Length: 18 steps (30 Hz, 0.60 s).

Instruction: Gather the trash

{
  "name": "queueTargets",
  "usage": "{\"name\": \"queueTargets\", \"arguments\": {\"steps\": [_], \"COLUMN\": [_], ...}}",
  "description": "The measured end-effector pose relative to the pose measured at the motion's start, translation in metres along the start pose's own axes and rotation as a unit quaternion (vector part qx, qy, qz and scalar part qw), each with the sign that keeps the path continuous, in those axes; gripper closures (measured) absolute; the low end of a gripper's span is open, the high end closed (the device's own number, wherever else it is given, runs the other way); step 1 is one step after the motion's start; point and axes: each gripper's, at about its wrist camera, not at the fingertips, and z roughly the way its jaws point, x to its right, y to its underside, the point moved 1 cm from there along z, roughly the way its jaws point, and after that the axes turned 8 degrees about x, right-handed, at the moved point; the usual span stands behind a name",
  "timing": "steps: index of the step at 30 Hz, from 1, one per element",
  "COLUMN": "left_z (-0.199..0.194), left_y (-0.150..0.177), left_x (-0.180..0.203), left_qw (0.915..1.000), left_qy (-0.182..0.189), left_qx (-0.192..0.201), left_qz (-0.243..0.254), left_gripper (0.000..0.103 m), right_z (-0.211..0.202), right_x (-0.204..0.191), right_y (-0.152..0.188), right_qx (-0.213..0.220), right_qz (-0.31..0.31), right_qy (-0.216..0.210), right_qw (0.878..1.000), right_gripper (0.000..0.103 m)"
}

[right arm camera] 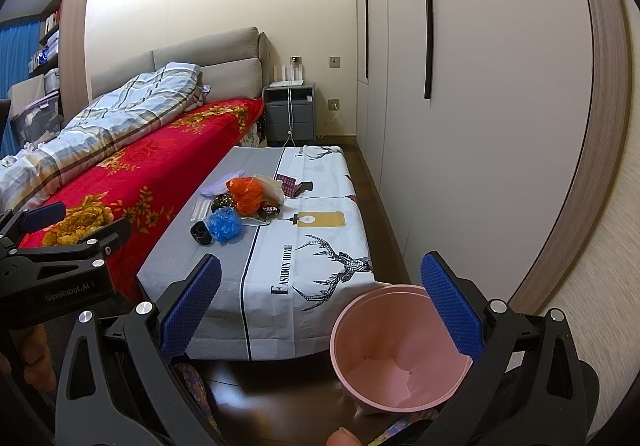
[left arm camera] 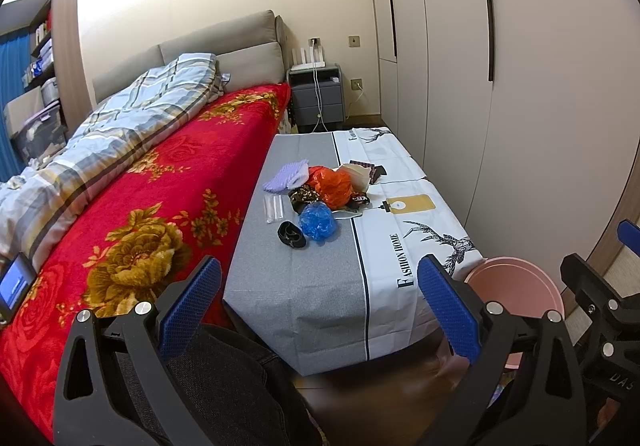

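Left wrist view: my left gripper [left arm camera: 320, 302] is spread wide, empty, with the trash pile [left arm camera: 320, 194] well ahead of the jaws on the clothed table [left arm camera: 304, 286]. My right gripper [right arm camera: 320, 298] gapes too, empty; the pink bin [right arm camera: 396, 350] sits just beside its right finger.

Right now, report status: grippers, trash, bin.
Left gripper open, empty. Right gripper open, empty. Trash pile untouched on covered table. Pink bin on floor, looks empty, nothing blocking.
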Motion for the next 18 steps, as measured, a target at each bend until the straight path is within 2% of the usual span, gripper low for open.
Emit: {"name": "queueTargets", "arguments": {"steps": [18], "left_z": [0.0058], "left_y": [0.0016], "left_x": [-0.0051], "left_qw": [0.9999], "left_qy": [0.007], "left_qx": [-0.008], "left_qz": [-0.001], "left_gripper": [0.008], "right_z": [0.0048], "right_x": [-0.0006], "right_y": [0.0029], "right_qx": [0.0], "right_qz": [0.003], "right_qy": [-0.004], "right_qw": [1.0], "right_gripper": [0.005]}}
